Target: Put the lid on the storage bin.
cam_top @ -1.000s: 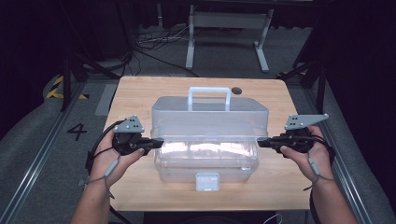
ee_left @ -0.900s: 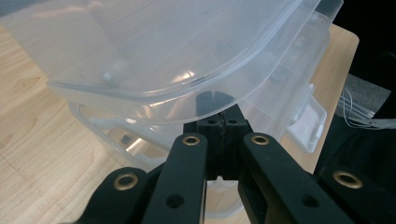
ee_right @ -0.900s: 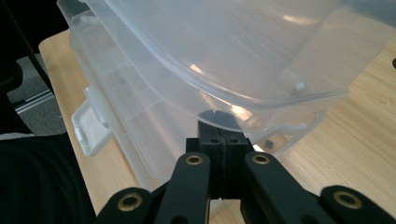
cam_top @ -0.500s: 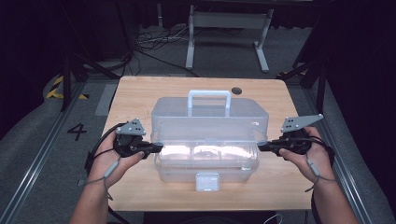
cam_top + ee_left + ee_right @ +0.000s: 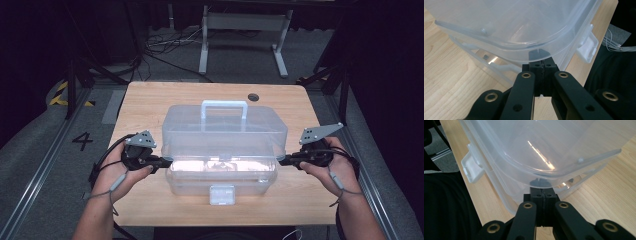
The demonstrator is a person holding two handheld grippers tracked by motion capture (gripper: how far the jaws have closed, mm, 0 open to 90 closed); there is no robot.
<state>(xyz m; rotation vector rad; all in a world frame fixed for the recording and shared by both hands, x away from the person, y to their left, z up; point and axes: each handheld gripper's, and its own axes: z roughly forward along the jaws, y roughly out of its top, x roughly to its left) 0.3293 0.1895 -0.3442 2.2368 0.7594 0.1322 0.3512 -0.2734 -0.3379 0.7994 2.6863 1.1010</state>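
A clear plastic storage box (image 5: 222,180) stands mid-table, its domed lid (image 5: 224,127) with a pale handle (image 5: 224,106) raised a little off the base at the front. My left gripper (image 5: 167,161) is shut, its tips pushed under the lid's rim at the box's left end. My right gripper (image 5: 282,161) is shut too, its tips under the rim at the right end. The left gripper view has the closed jaw tips (image 5: 541,63) touching the lid's edge (image 5: 511,25). In the right gripper view the closed tips (image 5: 543,191) meet the lid (image 5: 544,142) the same way. Nothing is pinched between either pair.
The wooden table (image 5: 150,100) has a dark cable hole (image 5: 253,97) behind the box. A white latch (image 5: 222,194) hangs at the box's front. On the floor, a metal stand (image 5: 245,25) and cables lie beyond the table, with a "4" mark (image 5: 82,141) at left.
The right gripper has rolled slightly, so its grey plate sits more tilted. The box and the left gripper look the same.
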